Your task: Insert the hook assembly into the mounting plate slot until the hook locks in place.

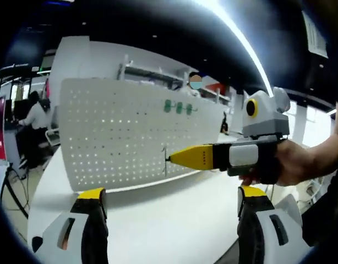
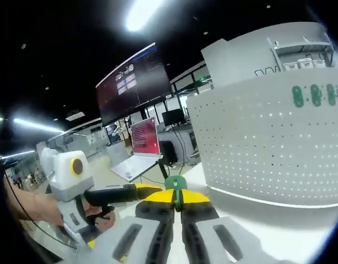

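A white perforated mounting plate [image 1: 119, 132] stands upright on the white table; it also rises at the right of the right gripper view [image 2: 268, 148]. Three green hook bases [image 1: 179, 107] sit in its upper row [image 2: 315, 94]. My right gripper [image 1: 172, 158], held by a hand, points its yellow jaws at the plate's lower right part, shut on a hook assembly whose thin wire [image 1: 165, 162] hangs just in front of the plate. Its green base [image 2: 179, 184] shows pinched in the right gripper [image 2: 179, 199]. My left gripper [image 1: 172, 192] stands wide open, holding nothing, below the right one.
The white table [image 1: 174, 220] runs from the plate's foot towards me. A laptop [image 2: 137, 151] and a large dark wall screen [image 2: 133, 82] stand to the left. A person sits at a desk at the far left [image 1: 34, 118]. Shelving stands behind the plate.
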